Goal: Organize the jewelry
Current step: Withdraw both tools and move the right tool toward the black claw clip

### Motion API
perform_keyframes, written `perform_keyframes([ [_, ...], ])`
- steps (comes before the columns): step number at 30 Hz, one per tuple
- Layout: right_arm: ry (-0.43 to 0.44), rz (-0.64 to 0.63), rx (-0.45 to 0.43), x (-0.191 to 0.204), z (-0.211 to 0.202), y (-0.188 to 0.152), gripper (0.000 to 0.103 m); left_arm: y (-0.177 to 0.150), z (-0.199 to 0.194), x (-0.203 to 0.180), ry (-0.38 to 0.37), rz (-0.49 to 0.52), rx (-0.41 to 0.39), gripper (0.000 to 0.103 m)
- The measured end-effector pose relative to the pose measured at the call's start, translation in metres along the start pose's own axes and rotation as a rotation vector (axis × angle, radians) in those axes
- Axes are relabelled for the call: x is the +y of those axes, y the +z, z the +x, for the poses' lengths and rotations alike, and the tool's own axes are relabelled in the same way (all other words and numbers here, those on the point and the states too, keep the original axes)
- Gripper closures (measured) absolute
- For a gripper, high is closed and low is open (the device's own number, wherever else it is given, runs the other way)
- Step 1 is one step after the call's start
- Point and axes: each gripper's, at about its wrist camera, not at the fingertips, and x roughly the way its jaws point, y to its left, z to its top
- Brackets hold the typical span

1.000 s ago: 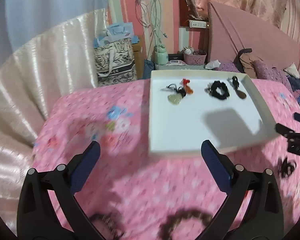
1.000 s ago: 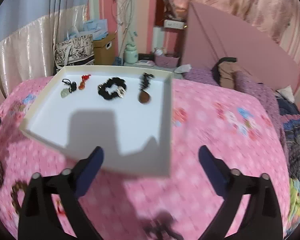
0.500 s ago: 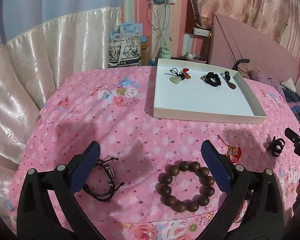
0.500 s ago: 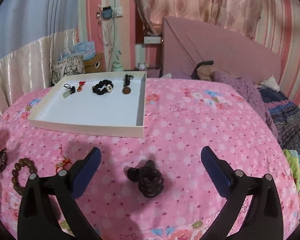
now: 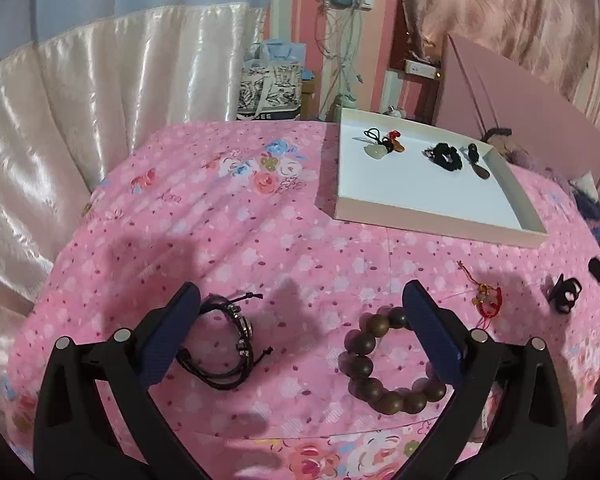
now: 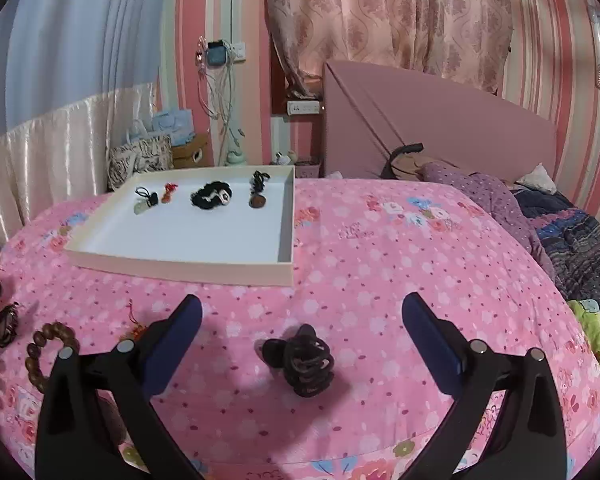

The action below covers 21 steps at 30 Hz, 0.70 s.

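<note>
- Left tool point(image 5: 300, 332) hangs wide and holds nothing, low over the pink bedspread point(image 5: 228, 216). Half a second ago this view stood slightly higher and further back; a second ago the white tray point(image 5: 432, 222) filled the blurred frame.
- In the left wrist view a black cord bracelet point(image 5: 224, 344) lies beside the left finger, and a wooden bead bracelet point(image 5: 384, 364) sits partly behind the right finger. A red charm point(image 5: 486, 300) lies near the beads, well short of the tray.
- Four pieces already sit at the tray's far end, unchanged over the last second.
- Right tool point(image 6: 302, 332) is also wide and empty. Between its fingers lies a black hair clip point(image 6: 306, 360) on the bedspread, nearer in the frame than half a second ago.
- In the right wrist view the tray point(image 6: 180, 266) sits beyond the clip, apart from it.
- Judging by this, both tools have pulled back from the tray and dropped toward loose pieces; the next pickups look likely to be the clip and one bracelet.
</note>
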Motion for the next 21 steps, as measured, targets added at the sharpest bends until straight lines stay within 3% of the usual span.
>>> perform_keyframes([
  [7, 0.008, 0.023, 0.136, 0.002, 0.031, -0.014, 0.003, -0.012, 0.019, -0.021, 0.04, 0.087, 0.06, 0.003],
  [14, -0.041, -0.026, 0.155, 0.008, 0.038, -0.021, 0.003, -0.026, 0.04, -0.04, -0.038, 0.125, 0.158, 0.003],
  [21, -0.028, -0.024, 0.194, 0.011, 0.043, -0.025, 0.003, -0.036, 0.045, -0.059, -0.015, 0.197, 0.163, 0.003],
])
